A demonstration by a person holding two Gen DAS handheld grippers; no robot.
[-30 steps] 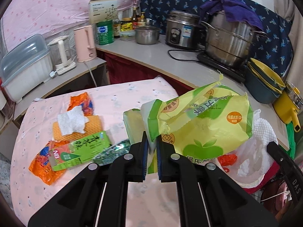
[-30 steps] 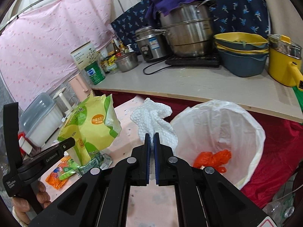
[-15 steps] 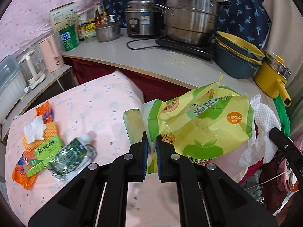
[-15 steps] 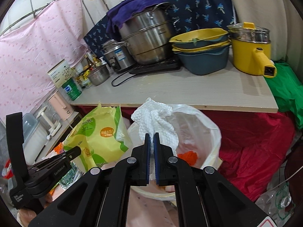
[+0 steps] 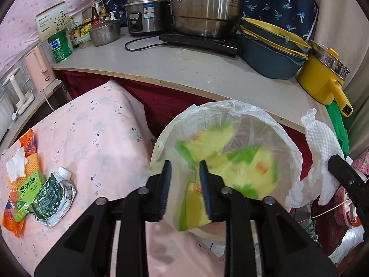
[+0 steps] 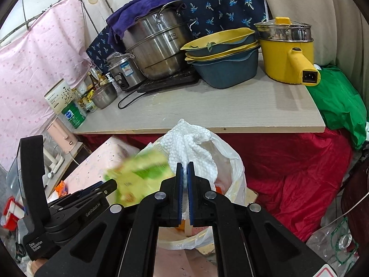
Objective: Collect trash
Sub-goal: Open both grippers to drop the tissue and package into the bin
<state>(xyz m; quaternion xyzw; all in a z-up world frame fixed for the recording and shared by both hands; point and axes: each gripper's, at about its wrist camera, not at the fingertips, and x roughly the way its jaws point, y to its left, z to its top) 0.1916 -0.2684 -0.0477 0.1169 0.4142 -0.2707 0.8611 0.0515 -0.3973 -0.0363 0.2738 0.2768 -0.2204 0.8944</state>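
My left gripper (image 5: 184,170) opening over white-lined round trash bin (image 5: 293,147); blurry yellow-green snack bag (image 5: 233,168) dropping in, nothing pinched. My right gripper (image 6: 185,168) squeezed tight on white bumpy paper towel (image 6: 191,145), bin's 3 o'clock rim. Best slide over middle, then let go.

Snack bag (image 5: 233,161) seemingly in bin (image 5: 230,108), table (image 5: 103,133) left, counter (image 5: 196,69) behind
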